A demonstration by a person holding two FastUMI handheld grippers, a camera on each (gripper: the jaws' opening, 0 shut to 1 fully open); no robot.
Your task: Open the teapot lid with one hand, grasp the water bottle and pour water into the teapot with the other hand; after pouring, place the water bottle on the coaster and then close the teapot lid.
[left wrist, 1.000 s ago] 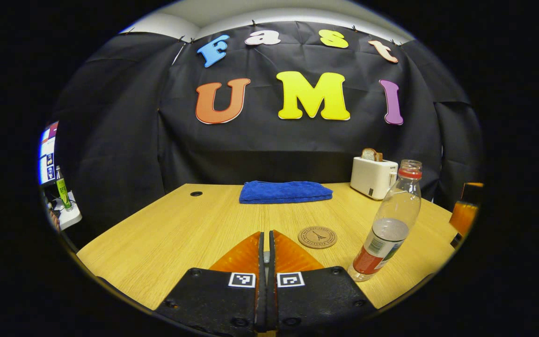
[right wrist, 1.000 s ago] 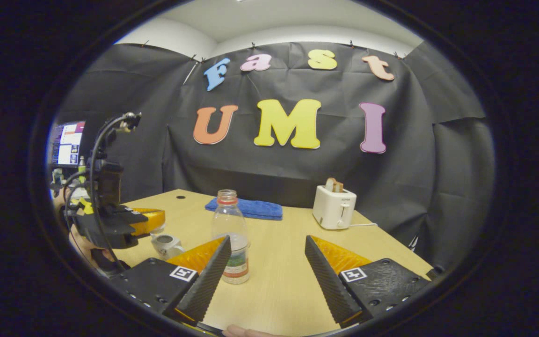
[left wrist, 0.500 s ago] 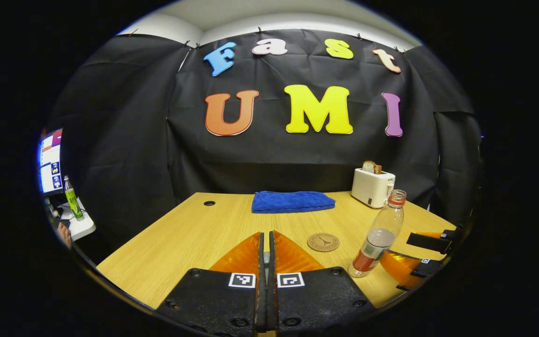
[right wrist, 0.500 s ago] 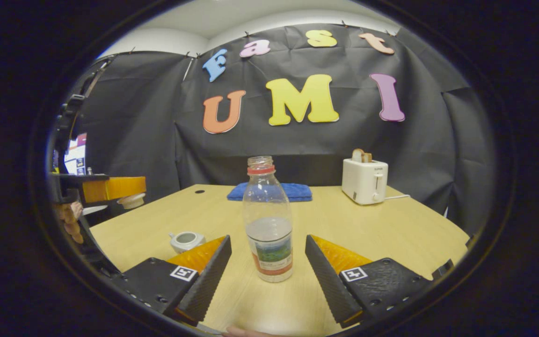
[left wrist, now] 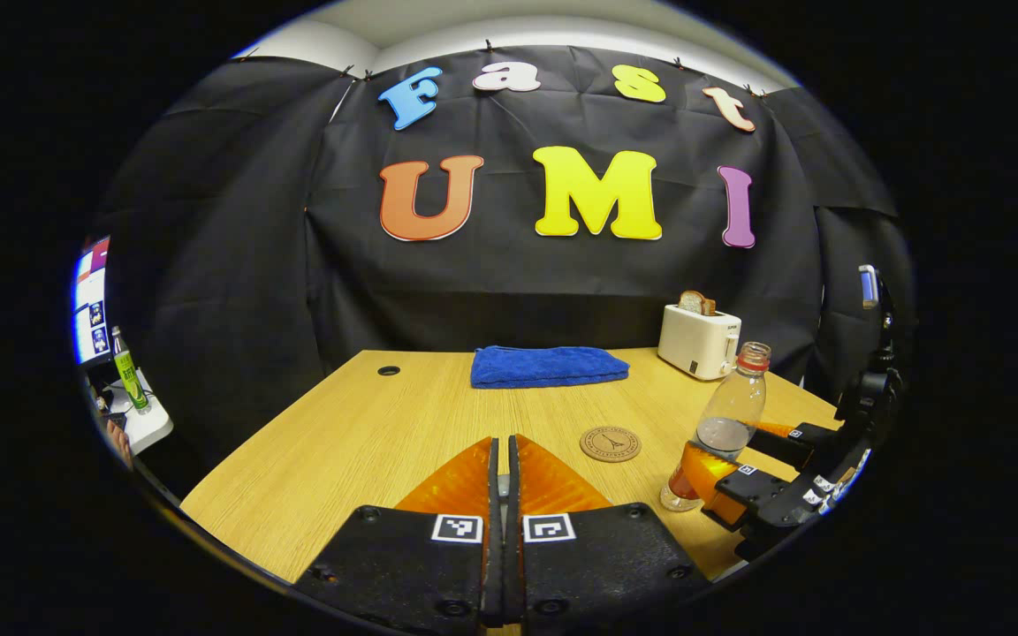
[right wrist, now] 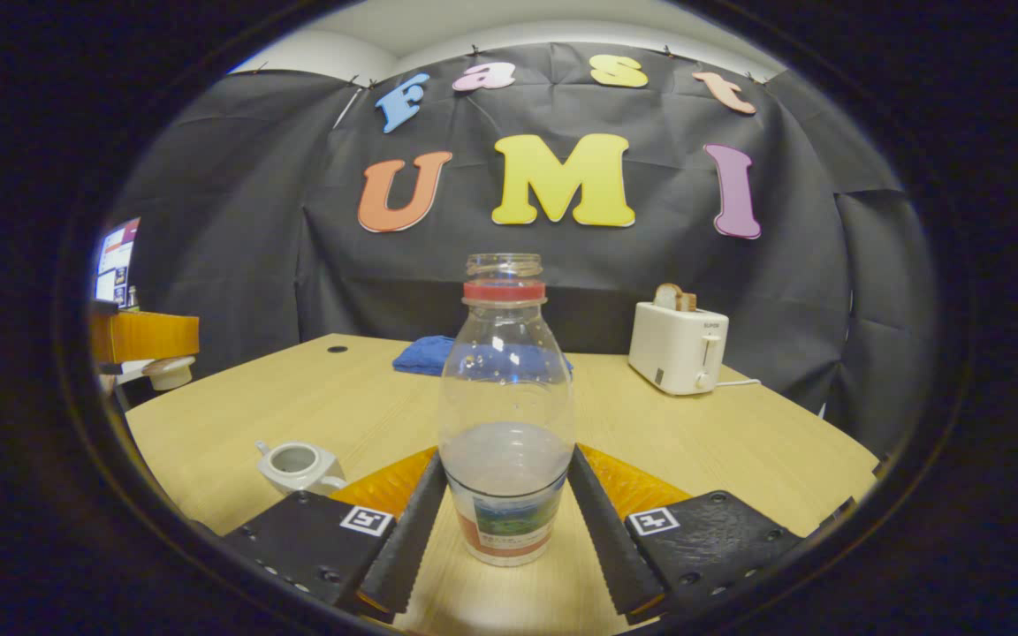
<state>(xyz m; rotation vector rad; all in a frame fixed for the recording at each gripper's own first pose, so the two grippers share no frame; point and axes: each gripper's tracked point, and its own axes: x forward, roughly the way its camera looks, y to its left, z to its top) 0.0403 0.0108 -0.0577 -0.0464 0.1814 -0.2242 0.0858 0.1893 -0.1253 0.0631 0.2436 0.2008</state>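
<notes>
Both fingers of my right gripper (right wrist: 507, 521) bracket the uncapped water bottle (right wrist: 506, 415) low at its label, apparently touching; it stands on the table (right wrist: 739, 450), under half full. Thin plastic likely dents, so I'd squeeze gently; my left gripper (left wrist: 500, 468) is closed, pinching the teapot lid (right wrist: 168, 372).

No text is legible on the water bottle (right wrist: 506, 415) label or coaster (left wrist: 610, 443).
</notes>
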